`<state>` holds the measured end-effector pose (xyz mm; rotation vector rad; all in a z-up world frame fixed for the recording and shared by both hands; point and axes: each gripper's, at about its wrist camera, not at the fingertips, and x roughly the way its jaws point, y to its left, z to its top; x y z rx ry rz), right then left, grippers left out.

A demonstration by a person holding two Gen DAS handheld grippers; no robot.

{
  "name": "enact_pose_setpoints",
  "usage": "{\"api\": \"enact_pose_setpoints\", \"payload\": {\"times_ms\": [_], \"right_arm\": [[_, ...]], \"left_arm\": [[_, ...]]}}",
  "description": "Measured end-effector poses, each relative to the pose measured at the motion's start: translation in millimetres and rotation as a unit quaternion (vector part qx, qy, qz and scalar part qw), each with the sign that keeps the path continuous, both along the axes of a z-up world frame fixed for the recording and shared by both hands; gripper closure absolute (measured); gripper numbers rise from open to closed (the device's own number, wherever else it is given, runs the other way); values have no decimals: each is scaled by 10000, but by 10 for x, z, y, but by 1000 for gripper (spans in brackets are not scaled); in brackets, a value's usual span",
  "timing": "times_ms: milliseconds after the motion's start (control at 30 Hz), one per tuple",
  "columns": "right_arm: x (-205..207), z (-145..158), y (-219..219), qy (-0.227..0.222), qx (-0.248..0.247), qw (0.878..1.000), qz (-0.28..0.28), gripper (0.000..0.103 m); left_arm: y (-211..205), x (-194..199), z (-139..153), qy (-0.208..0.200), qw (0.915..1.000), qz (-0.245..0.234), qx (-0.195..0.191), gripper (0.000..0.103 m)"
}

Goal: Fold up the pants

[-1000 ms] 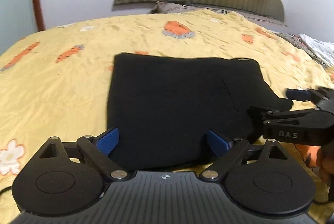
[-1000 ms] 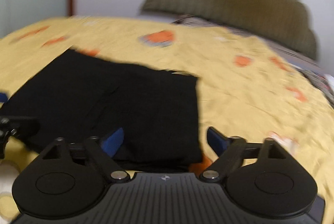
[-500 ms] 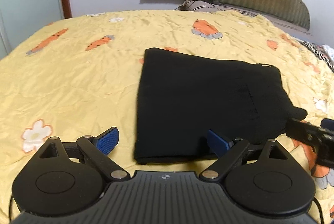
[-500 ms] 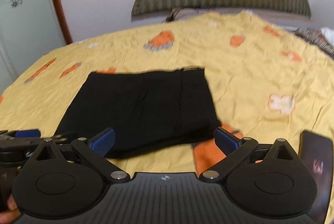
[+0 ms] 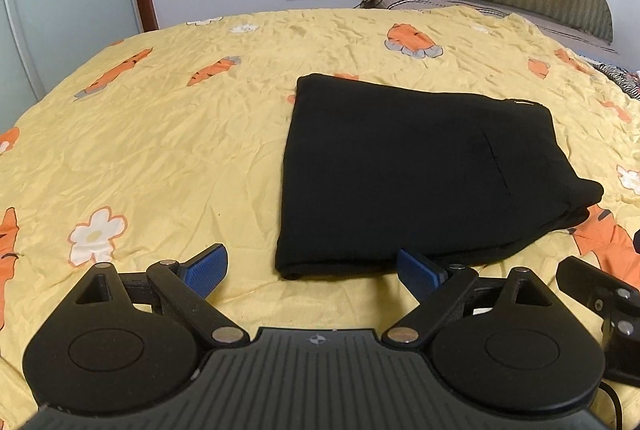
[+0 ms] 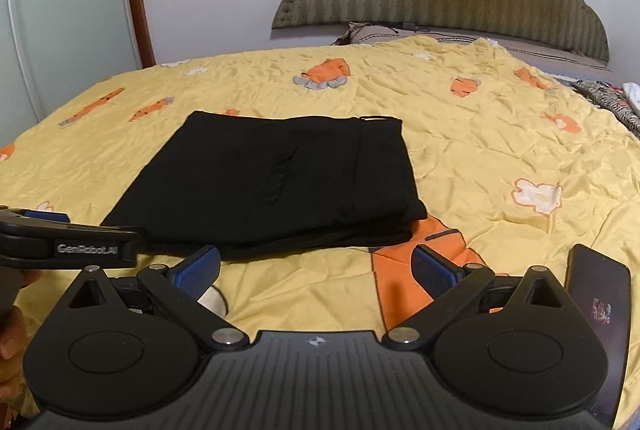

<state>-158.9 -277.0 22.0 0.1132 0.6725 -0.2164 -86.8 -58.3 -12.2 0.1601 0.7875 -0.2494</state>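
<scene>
The pants (image 5: 408, 169) lie on the bed (image 5: 160, 133) as a compact black rectangle, several layers thick at the near edge, with one rounded lump of cloth sticking out at the near right corner in the left view. The folding looks essentially done; the step in hand appears to be letting go and drawing clear.

The left tool (image 5: 316, 272) stands with its jaws wide apart and nothing between them, just short of the near edge of the pants. The right tool (image 6: 316, 272) is likewise spread wide and empty; its jaws have just been opening, and no cloth sits between them, only bedspread. A phone (image 6: 596, 314) lies on the bed beside the right tool.

If anything remains, it is probably tidying: the protruding corner could be tucked or pressed flat. That would call for a light pinch at that lump alone, since a deeper grab would likely drag the stacked layers out of line.
</scene>
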Motion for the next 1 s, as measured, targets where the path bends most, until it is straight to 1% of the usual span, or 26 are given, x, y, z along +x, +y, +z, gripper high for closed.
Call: {"api": "enact_pose_setpoints", "payload": {"times_ms": [133,300,433,467,567,600,633,767,800,933,1000], "right_arm": [[-46,-15,51,1,-179,9998,3,1],[-71,-42,10,10,-41,10000,-13,1],[-105,-4,18,-56,-53,10000,21,1],[-114,15,11,-92,21,9999,59,1],[-168,83,-55,-262,699,9966,359,1],[-174,97,-70,-283,843,9952,409,1],[-172,105,-69,-287,829,9954,386,1],[-143,83,-2,-157,107,9998,45,1],[-148,80,0,-164,51,9998,31,1],[-140,79,-25,-190,220,9995,92,1],[-123,57,-7,-146,127,9997,122,1]], "left_arm": [[-9,-16,1,-26,10000,19,94,9],[-4,-39,21,-80,9998,94,132,9],[9,-61,18,-52,9998,151,116,9],[7,-65,15,-48,9998,163,126,9],[2,-54,2,-32,9996,216,185,9],[1,-50,1,-17,9996,234,182,9],[4,-50,2,-2,9996,245,160,9],[13,-86,18,-27,9997,215,136,9],[14,-93,20,-42,9997,207,151,9],[37,-97,23,-16,9997,228,95,9],[45,-98,22,-3,9997,243,83,9]]}}
